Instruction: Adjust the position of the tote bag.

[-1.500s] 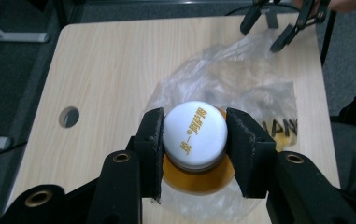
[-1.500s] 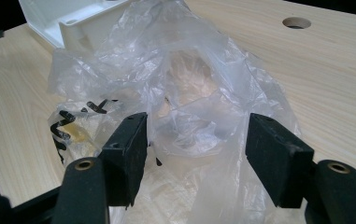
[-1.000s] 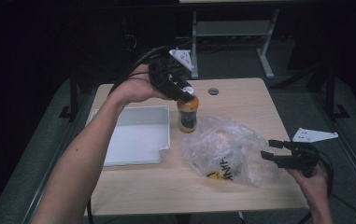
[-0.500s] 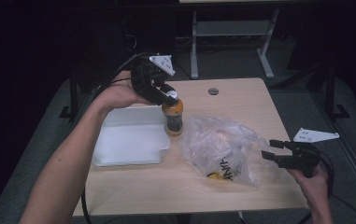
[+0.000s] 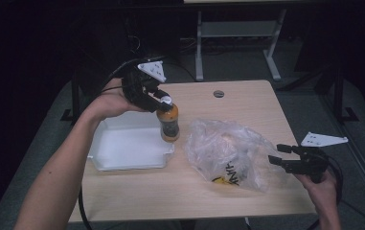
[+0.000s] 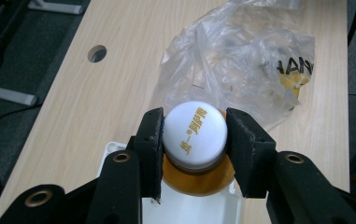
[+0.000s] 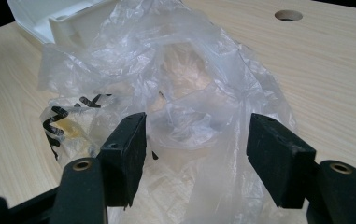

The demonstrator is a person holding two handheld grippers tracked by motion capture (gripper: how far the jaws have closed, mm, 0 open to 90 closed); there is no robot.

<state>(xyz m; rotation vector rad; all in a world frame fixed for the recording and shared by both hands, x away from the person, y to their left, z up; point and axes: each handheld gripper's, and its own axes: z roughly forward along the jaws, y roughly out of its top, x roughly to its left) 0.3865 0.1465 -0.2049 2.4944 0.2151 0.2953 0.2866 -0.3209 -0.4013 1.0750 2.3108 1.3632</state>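
Note:
An orange bottle [image 5: 169, 125] with a white cap [image 6: 194, 130] stands upright at the right edge of the white tray [image 5: 122, 143]. My left gripper [image 5: 163, 101] is shut on the cap from above, one jaw on each side. Whether the bottle's base rests on the tray I cannot tell. A crumpled clear plastic bag [image 5: 228, 153] with black lettering lies right of the bottle. My right gripper [image 5: 277, 154] is open at the bag's right edge. In the right gripper view, loose film of the bag [image 7: 185, 70] lies between and ahead of the jaws, unpressed.
A round cable hole [image 5: 219, 93] sits in the wooden tabletop near its far edge. A metal desk frame [image 5: 237, 33] stands on the floor behind the table. The front of the table [image 5: 170, 191] is bare wood.
My left gripper has carried the bottle leftward and slightly down, from beside the bag to the tray's right edge. The right gripper and the bag have stayed still.

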